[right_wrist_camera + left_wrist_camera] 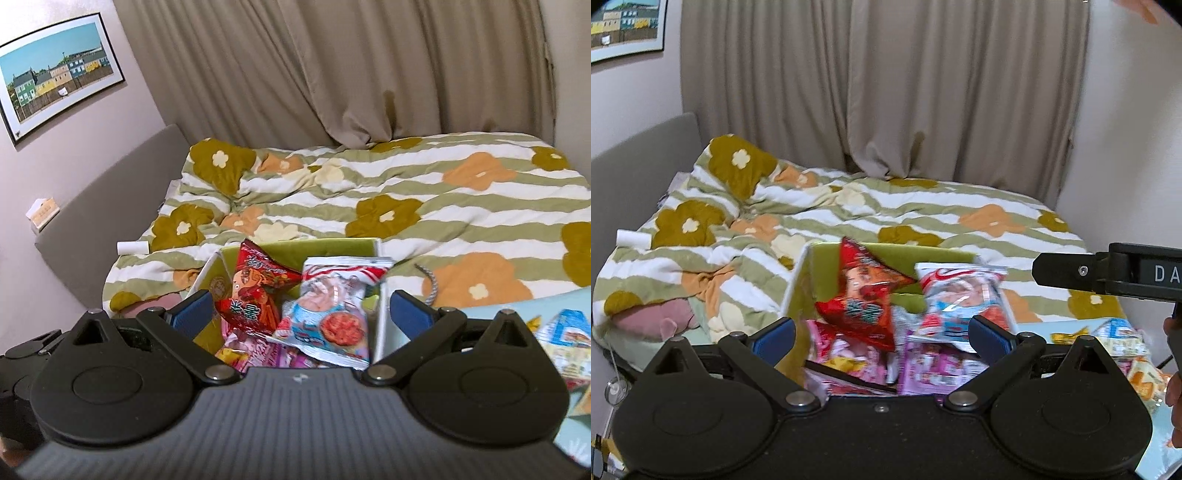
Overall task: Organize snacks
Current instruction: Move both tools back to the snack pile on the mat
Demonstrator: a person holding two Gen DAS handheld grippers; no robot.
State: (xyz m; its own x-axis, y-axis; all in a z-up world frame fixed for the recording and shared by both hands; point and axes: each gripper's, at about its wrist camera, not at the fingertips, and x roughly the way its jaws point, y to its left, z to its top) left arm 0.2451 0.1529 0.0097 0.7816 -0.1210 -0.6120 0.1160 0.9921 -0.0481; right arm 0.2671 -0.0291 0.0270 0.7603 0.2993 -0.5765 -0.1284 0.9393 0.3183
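A green box with white outer walls [798,273] [332,245] stands in front of the bed and holds several snack packs. A red snack bag [862,295] [255,291] stands upright in it. A white, blue and red bag [956,299] [328,310] leans beside it, over pink packs [849,354] [266,352]. My left gripper [882,334] is open and empty just above the box's near side. My right gripper [301,312] is open and empty, also over the box. The right gripper's body [1108,275] shows at the right in the left wrist view.
More snack packs [1123,339] [565,343] lie on a light blue surface [487,308] at the right. A bed with a flowered striped duvet [886,206] [406,192] fills the space behind, with beige curtains [886,81] beyond. A grey headboard [110,206] is at the left.
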